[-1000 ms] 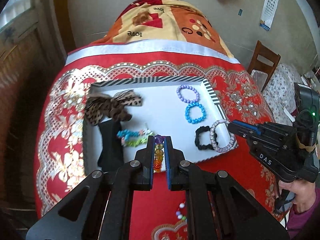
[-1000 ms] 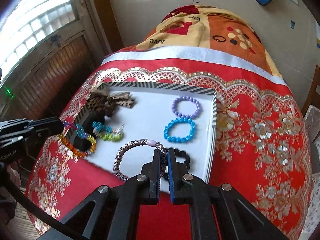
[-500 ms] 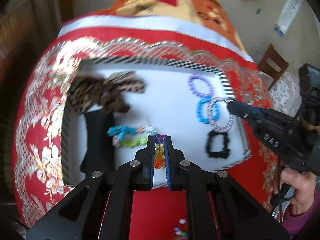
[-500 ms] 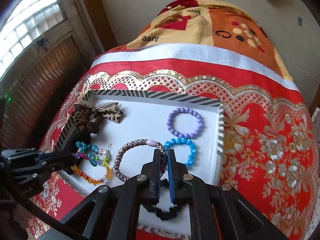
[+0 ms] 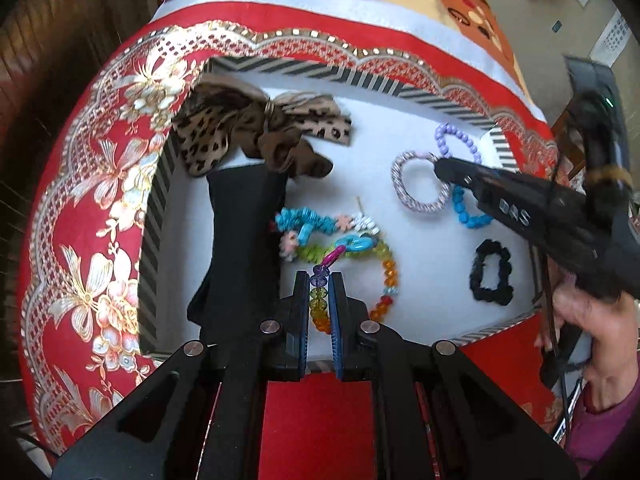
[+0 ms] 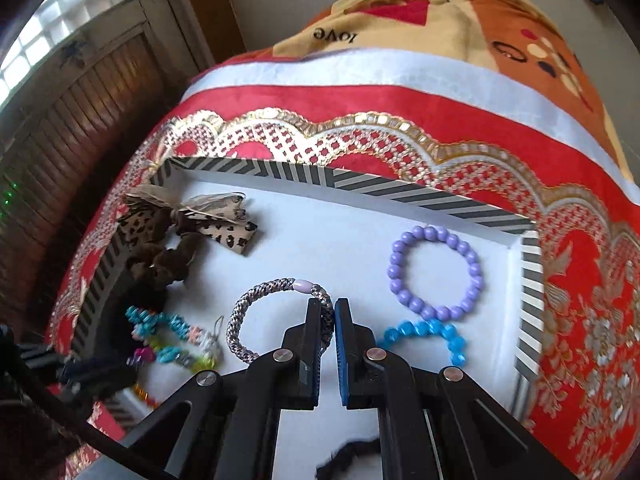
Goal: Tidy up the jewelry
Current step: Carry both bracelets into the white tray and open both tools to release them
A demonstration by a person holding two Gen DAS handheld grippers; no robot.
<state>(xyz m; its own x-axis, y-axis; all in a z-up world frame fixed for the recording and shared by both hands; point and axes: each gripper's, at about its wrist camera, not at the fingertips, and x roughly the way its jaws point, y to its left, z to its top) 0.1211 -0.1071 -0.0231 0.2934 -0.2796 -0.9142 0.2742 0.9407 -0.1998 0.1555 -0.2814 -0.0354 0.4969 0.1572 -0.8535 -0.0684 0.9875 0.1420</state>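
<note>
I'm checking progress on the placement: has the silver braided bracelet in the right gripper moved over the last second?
Yes. The silver braided bracelet was at the tray's near edge; now it is farther in, beside the purple bead bracelet.

Wall: plain beige (image 5: 532,12), far side.
Window: bright panes (image 6: 52,44), far left, daylight coming in.
Panelling: dark wood slats (image 6: 80,120) under the window.
Chart: white sheet (image 5: 612,42) on the far right wall.
Blanket: orange-and-cream, "love" print (image 6: 440,32), far end.

Black jaws with blue pads, silver screws; right gripper (image 5: 444,168) marked "DAS".
</note>
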